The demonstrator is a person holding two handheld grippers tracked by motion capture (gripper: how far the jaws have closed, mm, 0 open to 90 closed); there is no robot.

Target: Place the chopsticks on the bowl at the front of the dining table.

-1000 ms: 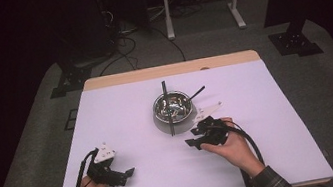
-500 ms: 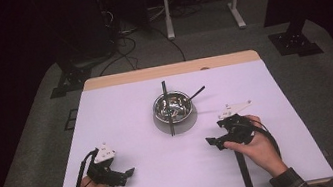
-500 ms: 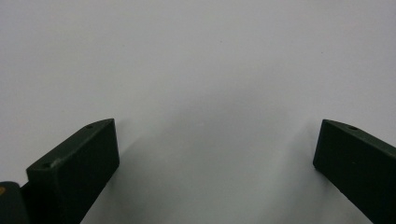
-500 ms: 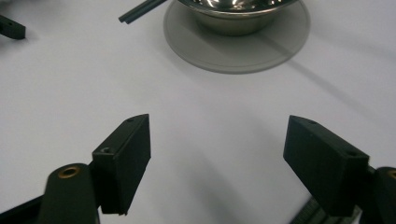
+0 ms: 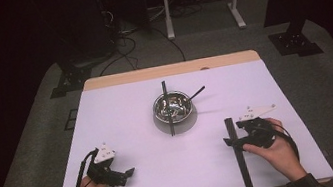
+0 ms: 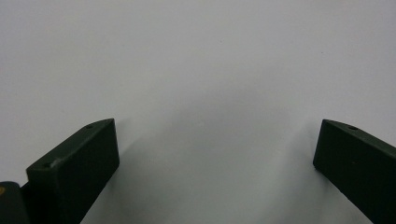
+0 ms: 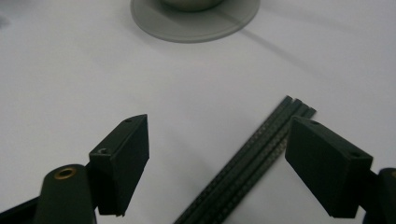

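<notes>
High view: right claw [image 5: 233,141] near the front right of the worktop [image 5: 123,120], jaws spread, black strip [image 5: 238,155] lying flat between them and running toward the front edge. Right gripper view: same strip [image 7: 247,163] on the surface, nearer the right jaw, neither jaw seen touching it. Left claw [image 5: 125,173] at the front left, jaws also spread wide over bare worktop [image 6: 196,70], pinching nothing.

Probable risks: strip so thin and flat that closing jaws could ride over it or push it sideways instead of catching it; a grip off the middle likely to let the long end droop or swing; near end close to the front edge, so a nudge could send it off the worktop.

Metal bowl [image 5: 172,106] in the middle on a grey round mat [image 7: 196,18], well apart from both claws. Across the bowl, a second black strip [image 5: 168,108] resting on the rim, plus a dark-handled utensil [image 5: 195,93] leaning out to the right. Other contents lost in reflections, cannot tell. Careless swing of the long strip likely to knock those.
</notes>
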